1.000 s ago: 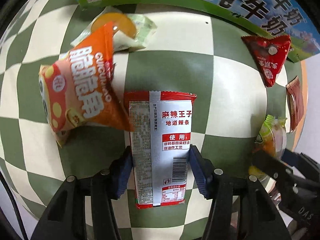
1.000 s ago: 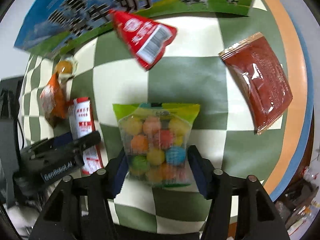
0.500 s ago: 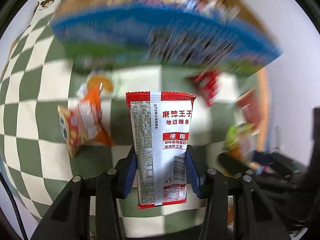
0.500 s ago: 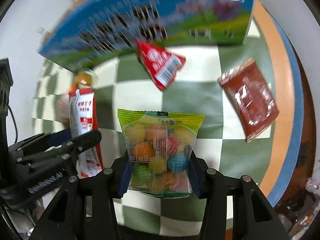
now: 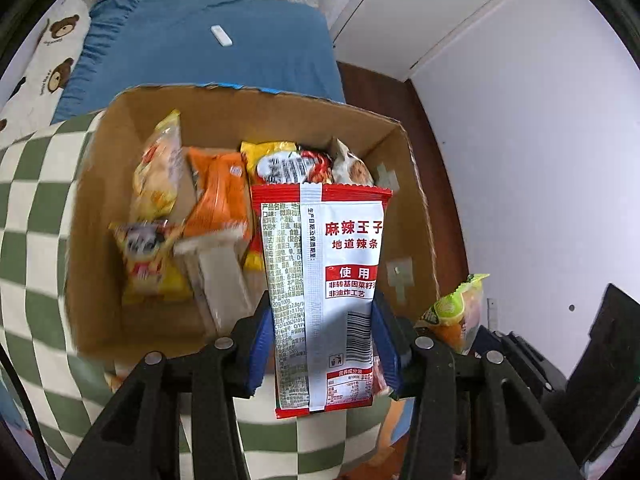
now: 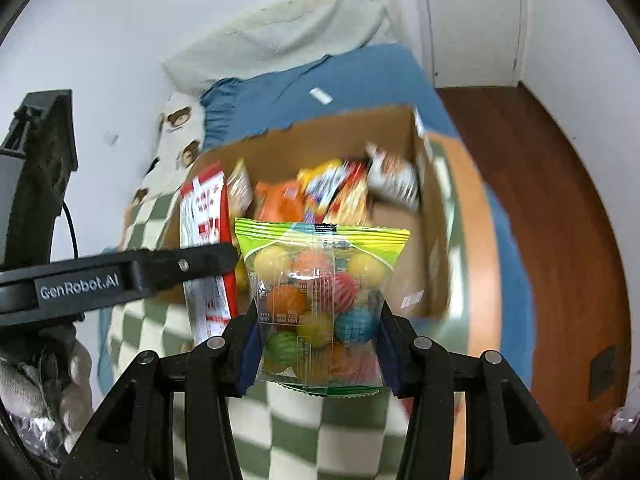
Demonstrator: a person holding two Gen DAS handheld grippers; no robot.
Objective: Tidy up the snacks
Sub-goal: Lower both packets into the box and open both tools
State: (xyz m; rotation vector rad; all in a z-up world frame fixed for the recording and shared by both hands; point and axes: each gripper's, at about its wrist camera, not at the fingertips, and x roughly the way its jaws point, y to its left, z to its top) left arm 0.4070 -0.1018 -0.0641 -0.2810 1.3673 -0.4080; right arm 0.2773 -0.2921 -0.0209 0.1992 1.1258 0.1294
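My left gripper [image 5: 324, 344] is shut on a red and white spicy strip packet [image 5: 324, 280], held upright above the near edge of an open cardboard box [image 5: 416, 200] filled with several snack bags. My right gripper [image 6: 318, 348] is shut on a clear bag of coloured gum balls [image 6: 320, 300] with a green top, held before the same cardboard box [image 6: 436, 240]. The left gripper's arm [image 6: 120, 276] and its red packet [image 6: 206, 240] show at the left of the right wrist view. The gum ball bag [image 5: 456, 312] shows at the right of the left wrist view.
The box stands on a green and white checkered cloth [image 5: 36, 216]. Behind it lies a bed with a blue cover [image 5: 200, 48] and a bear-print pillow [image 5: 44, 52]. A white wall and brown wooden floor [image 6: 560, 200] lie to the right.
Both grippers have lifted their packets off the checkered cloth and risen; the views now look down into the open box instead of at the table and the box's printed side.
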